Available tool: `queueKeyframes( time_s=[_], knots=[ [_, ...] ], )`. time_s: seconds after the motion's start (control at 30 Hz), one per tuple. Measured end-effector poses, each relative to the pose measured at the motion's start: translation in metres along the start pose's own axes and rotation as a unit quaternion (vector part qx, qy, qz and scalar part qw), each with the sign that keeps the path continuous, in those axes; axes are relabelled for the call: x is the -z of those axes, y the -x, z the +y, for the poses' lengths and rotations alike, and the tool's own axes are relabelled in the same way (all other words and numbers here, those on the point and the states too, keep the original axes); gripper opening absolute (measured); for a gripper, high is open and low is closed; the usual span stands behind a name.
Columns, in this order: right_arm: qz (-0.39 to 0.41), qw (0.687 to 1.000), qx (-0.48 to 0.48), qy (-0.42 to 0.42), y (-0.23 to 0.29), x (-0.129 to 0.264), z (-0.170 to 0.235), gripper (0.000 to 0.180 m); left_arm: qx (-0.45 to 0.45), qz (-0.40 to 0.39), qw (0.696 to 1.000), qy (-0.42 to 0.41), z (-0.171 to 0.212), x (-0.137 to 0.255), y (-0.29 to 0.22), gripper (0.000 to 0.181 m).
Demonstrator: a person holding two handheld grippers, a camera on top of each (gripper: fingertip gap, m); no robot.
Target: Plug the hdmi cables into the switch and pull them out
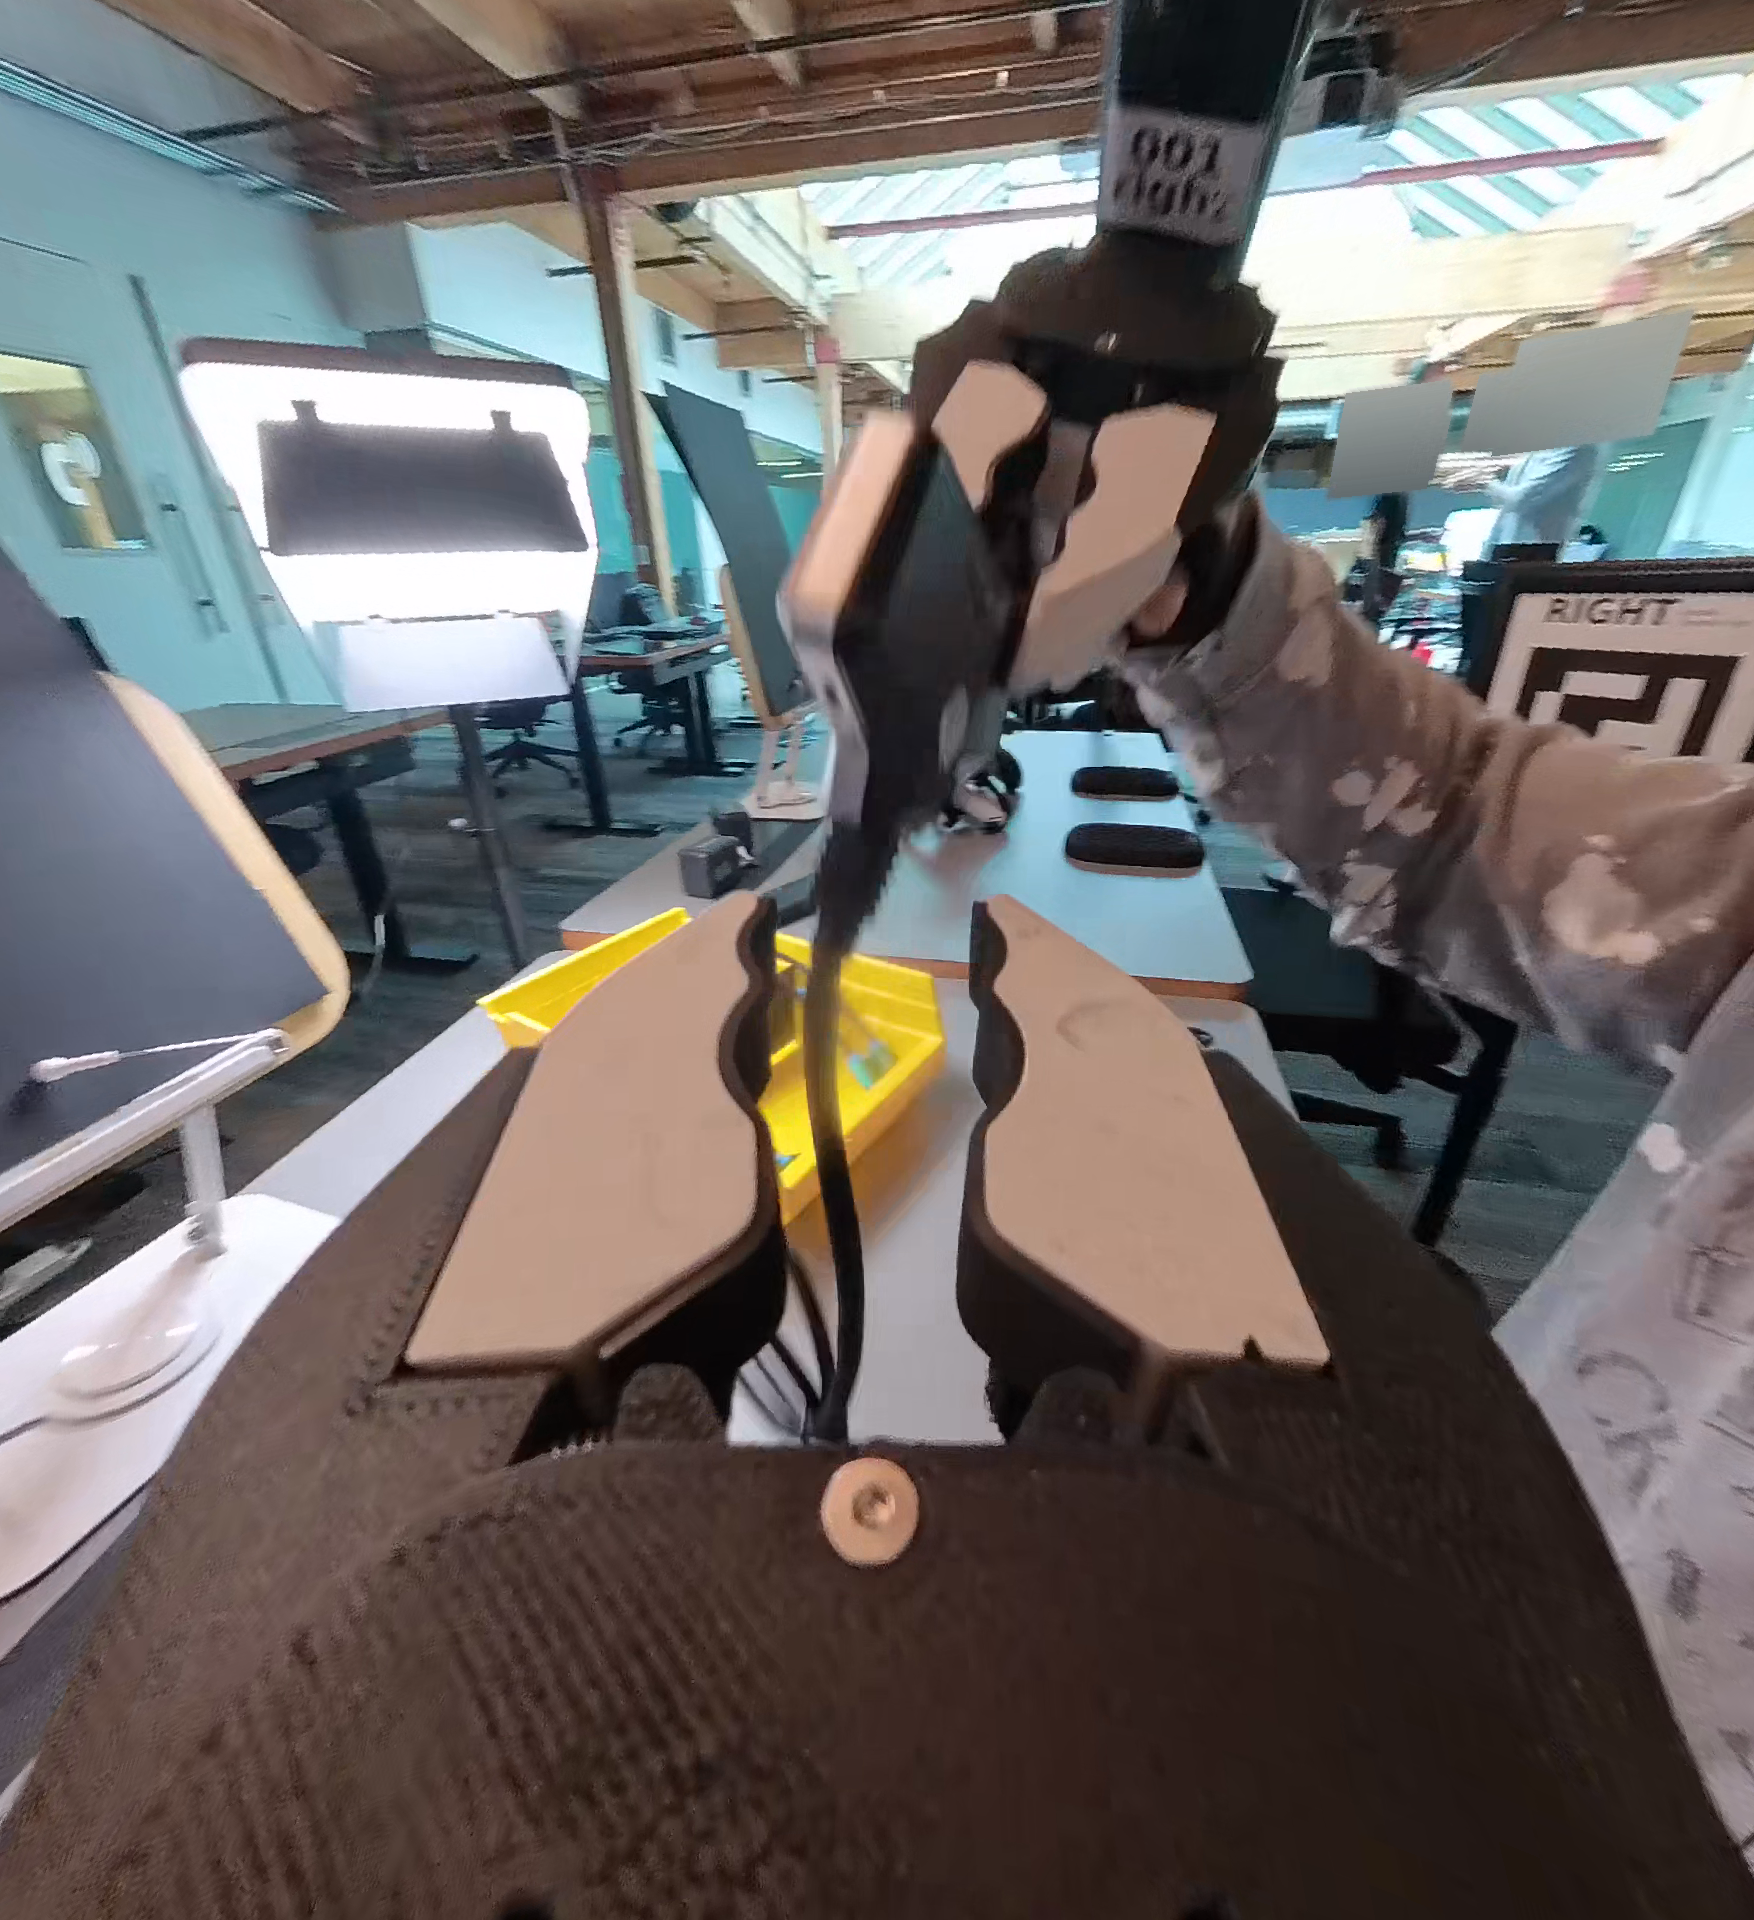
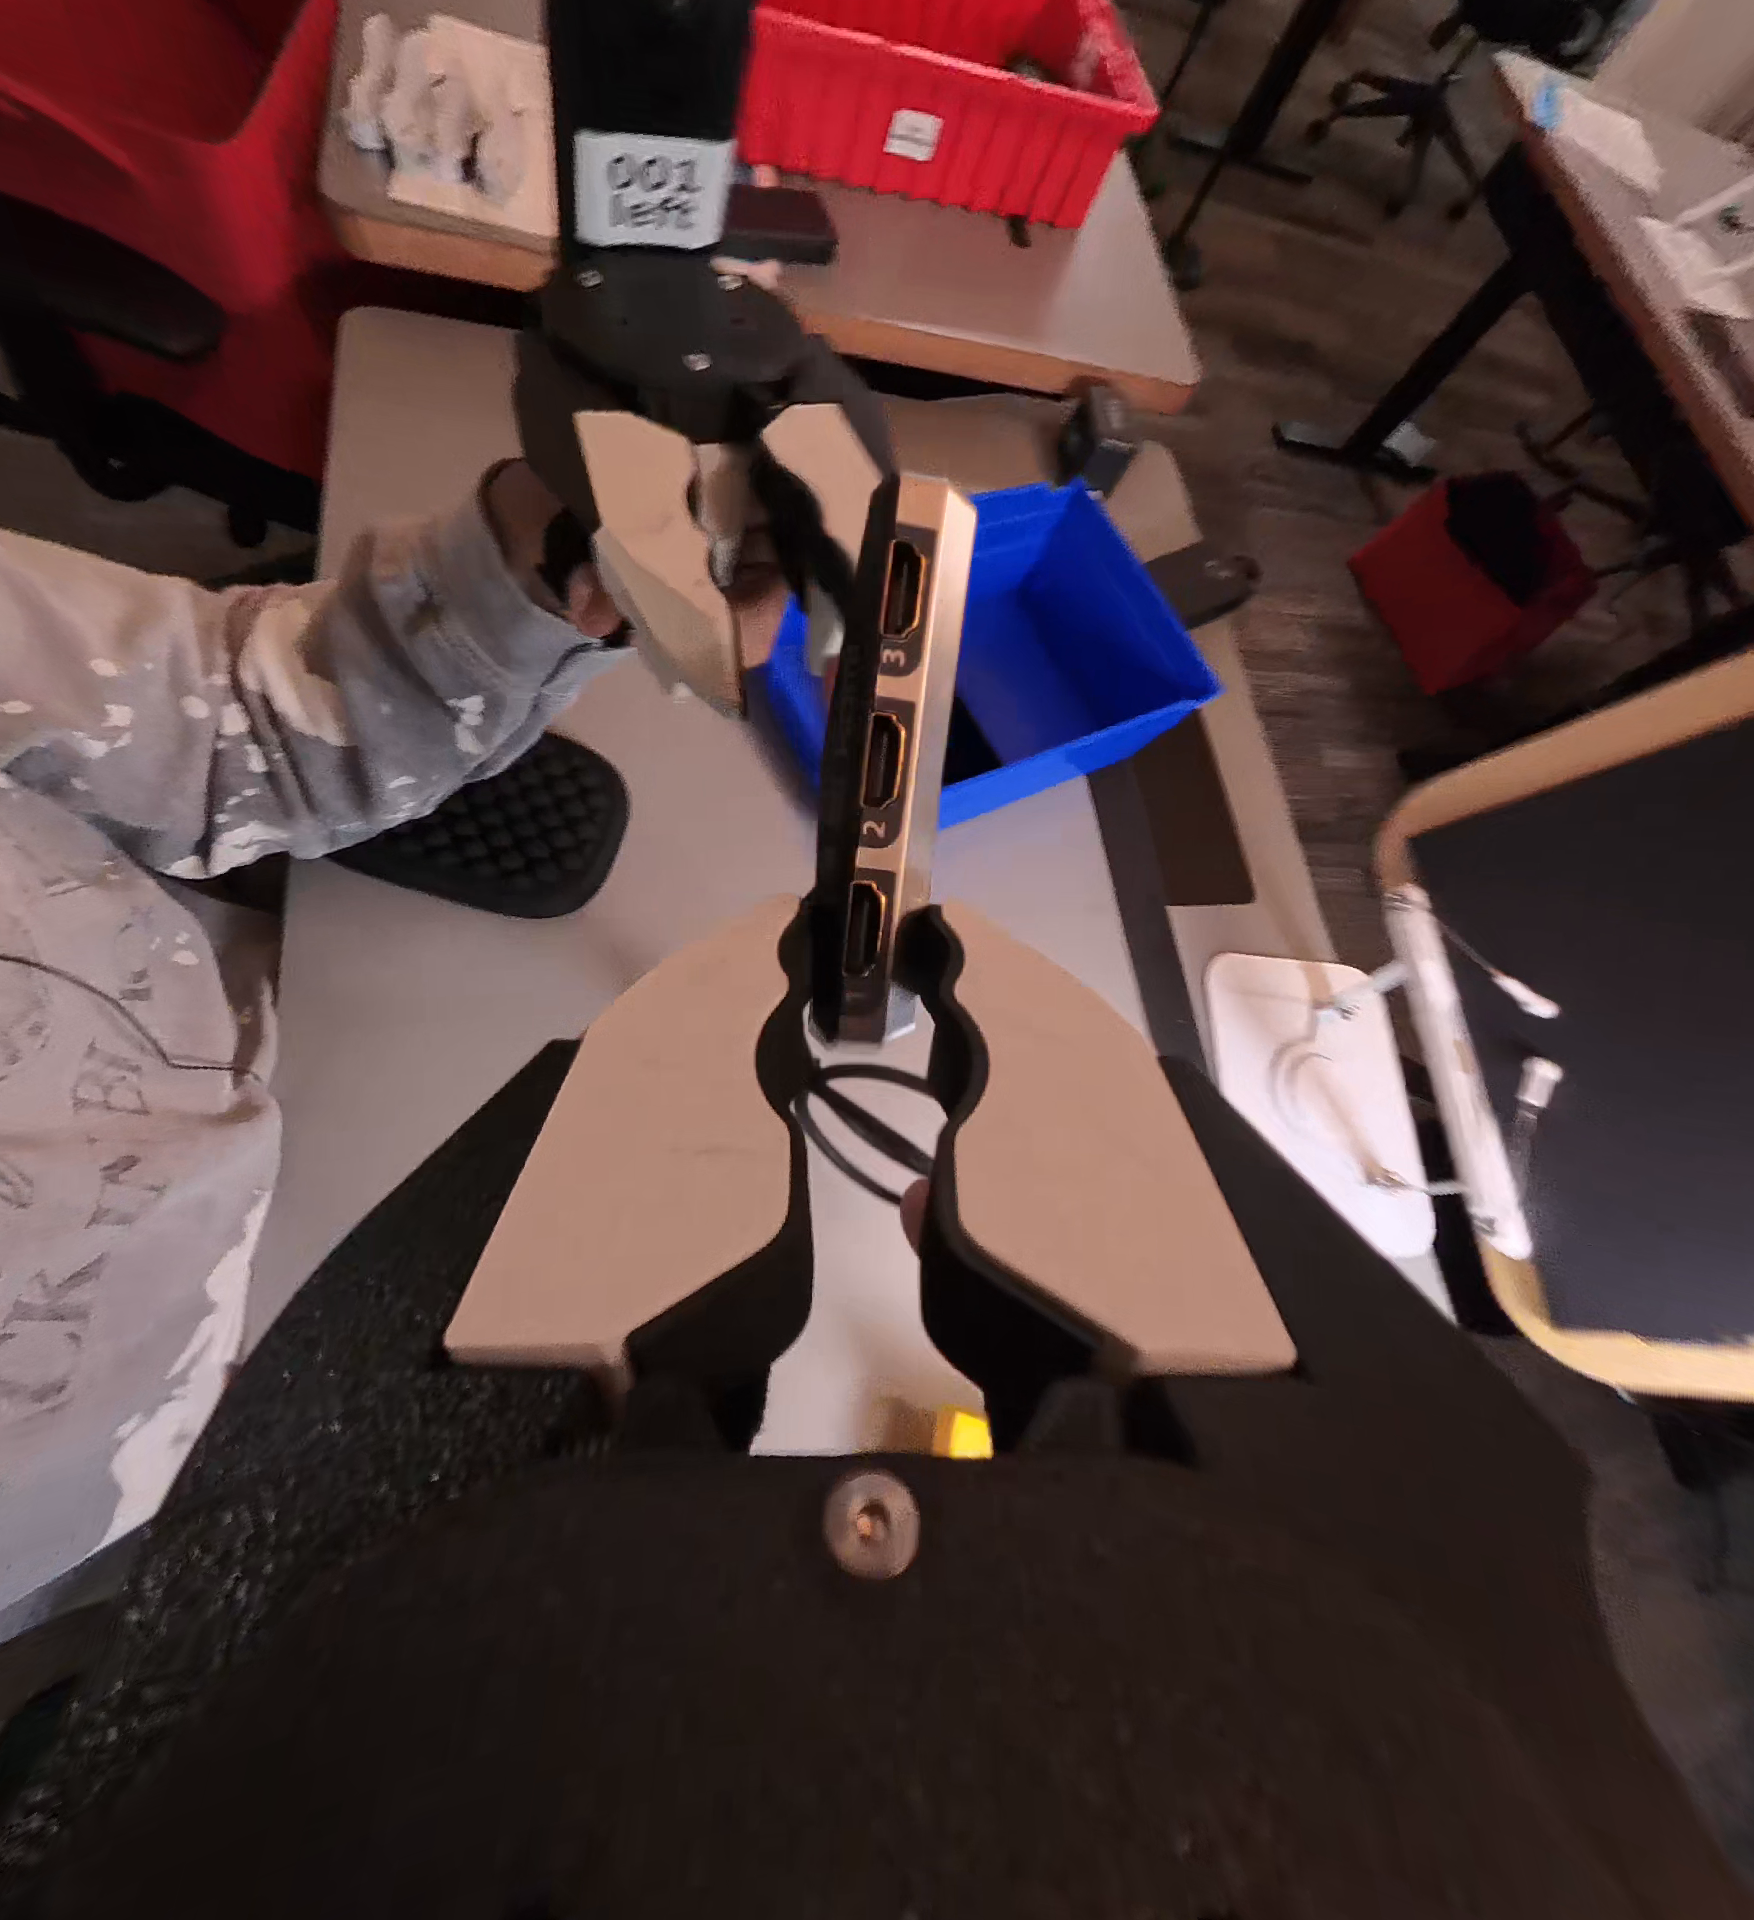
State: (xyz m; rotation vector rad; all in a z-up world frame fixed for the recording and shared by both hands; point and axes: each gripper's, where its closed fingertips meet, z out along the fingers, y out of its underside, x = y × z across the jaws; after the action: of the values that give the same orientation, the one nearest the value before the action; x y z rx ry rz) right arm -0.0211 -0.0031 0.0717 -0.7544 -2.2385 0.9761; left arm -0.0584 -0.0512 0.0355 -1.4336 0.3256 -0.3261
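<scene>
Switch held up over the table, no HDMI cable seated in its three side ports yet.

Grey table (image 2: 499, 997) with blue bin (image 2: 1081, 665) and yellow bin (image 1: 883, 1081) below. Right gripper (image 2: 868, 971) pinches the bottom end of the switch (image 2: 904, 727), held on edge; all three ports look empty. Left gripper (image 1: 873, 925) is spread, nothing clamped; a black cable (image 1: 837, 1122) hangs from the switch between its fingers. Plugging and pulling out both look still to do.
</scene>
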Motion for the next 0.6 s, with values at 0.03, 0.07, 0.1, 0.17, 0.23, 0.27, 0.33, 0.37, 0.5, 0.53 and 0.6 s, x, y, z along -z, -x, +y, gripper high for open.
queueKeyframes(
  time_s=[0.03,0.07,0.1,0.17,0.23,0.27,0.33,0.37,0.5,0.53,0.6],
  knots=[
    [0.023,1.0,-0.001,0.001,-0.01,0.011,-0.004,0.018,-0.003,-0.01,1.0,0.003,0.0,0.003,0.003,0.036],
    [0.048,0.999,-0.004,0.002,-0.021,0.023,-0.007,0.019,-0.004,-0.018,1.0,0.007,0.0,0.005,0.005,0.036],
    [0.072,0.997,-0.01,0.002,-0.032,0.034,-0.01,0.019,-0.003,-0.024,1.0,0.01,0.001,0.006,0.007,0.036],
    [0.121,0.992,-0.022,0.007,-0.056,0.056,-0.011,0.018,0.002,-0.031,0.999,0.013,0.002,0.007,0.011,0.036],
    [0.172,0.984,-0.038,0.021,-0.083,0.075,-0.006,0.018,0.01,-0.035,0.999,0.018,0.005,0.006,0.013,0.035],
    [0.197,0.979,-0.048,0.033,-0.096,0.083,0.0,0.019,0.014,-0.037,0.999,0.022,0.007,0.005,0.014,0.035],
    [0.244,0.966,-0.07,0.058,-0.121,0.096,0.016,0.019,0.018,-0.042,0.998,0.033,0.011,0.003,0.016,0.035],
    [0.265,0.958,-0.083,0.068,-0.133,0.102,0.025,0.019,0.018,-0.045,0.998,0.038,0.013,0.002,0.017,0.035],
    [0.324,0.93,-0.138,0.101,-0.169,0.117,0.068,0.019,0.02,-0.047,0.997,0.05,0.019,-0.002,0.019,0.035],
    [0.33,0.925,-0.154,0.108,-0.176,0.119,0.081,0.019,0.022,-0.048,0.997,0.053,0.02,-0.002,0.019,0.035],
    [0.342,0.916,-0.173,0.119,-0.188,0.122,0.106,0.019,0.023,-0.049,0.997,0.055,0.021,-0.003,0.021,0.035]
  ],
)
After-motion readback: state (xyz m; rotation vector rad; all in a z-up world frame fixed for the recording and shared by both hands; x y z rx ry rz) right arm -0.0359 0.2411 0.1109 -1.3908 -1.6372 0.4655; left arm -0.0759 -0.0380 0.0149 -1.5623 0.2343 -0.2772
